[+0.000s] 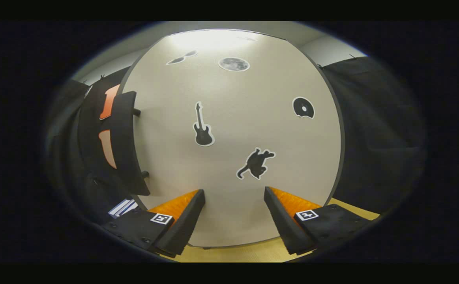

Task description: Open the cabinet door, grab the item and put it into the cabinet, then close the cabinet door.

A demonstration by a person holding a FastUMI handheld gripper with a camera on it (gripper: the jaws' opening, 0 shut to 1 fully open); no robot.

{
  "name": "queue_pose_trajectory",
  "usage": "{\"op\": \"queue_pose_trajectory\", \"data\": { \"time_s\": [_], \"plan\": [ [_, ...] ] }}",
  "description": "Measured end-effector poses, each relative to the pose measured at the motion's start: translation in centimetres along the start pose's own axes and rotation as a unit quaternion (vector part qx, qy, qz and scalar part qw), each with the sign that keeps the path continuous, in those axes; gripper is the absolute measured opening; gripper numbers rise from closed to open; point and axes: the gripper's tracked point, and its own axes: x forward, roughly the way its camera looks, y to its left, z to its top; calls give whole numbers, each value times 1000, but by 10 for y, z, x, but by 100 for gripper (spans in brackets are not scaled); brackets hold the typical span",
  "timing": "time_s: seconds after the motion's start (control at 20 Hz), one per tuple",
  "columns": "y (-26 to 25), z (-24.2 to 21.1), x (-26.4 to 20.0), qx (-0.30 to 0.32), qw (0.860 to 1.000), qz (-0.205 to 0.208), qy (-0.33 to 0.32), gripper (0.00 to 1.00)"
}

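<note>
Squarely ahead, a pale cabinet door [233, 157] takes up the centre of the frame, shut, its face dotted with black stickers: a guitar [203, 126] at the middle, a cat [255, 163] lower right of it, a nibbled disc [303, 107] at right, a moon [234, 64] near the top and a pair of sunglasses [181, 57] at upper left. At the bottom of the frame the gripper [234, 205] stands released, its two fingers spread wide with nothing between them but the door's bare lower panel, the cat sticker just beyond their tips. A dark bar handle [128, 142] on two pegs runs down the door's left edge, left of the guitar. A strip of light wooden surface [253, 252] shows under the door at the bottom. Whether the small striped thing [122, 207] at lower left, beside the left finger, is the item to be stowed cannot be told
</note>
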Motion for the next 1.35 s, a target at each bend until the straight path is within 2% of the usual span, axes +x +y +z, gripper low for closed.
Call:
{"op": "queue_pose_trajectory", "data": {
  "time_s": [0.25,0.35,0.6,0.8,1.15,1.35],
  "plan": [
    [-2,-2,-11,-3,1000,0,25,98],
    [-1,15,-23,-10,1000,4,16,98],
    [-7,64,-76,-42,999,6,0,98],
    [0,102,-123,-30,999,16,-18,98],
    [0,137,-187,-34,998,6,-53,97],
    [-3,148,-204,-33,997,-2,-67,97]
  ]
}}
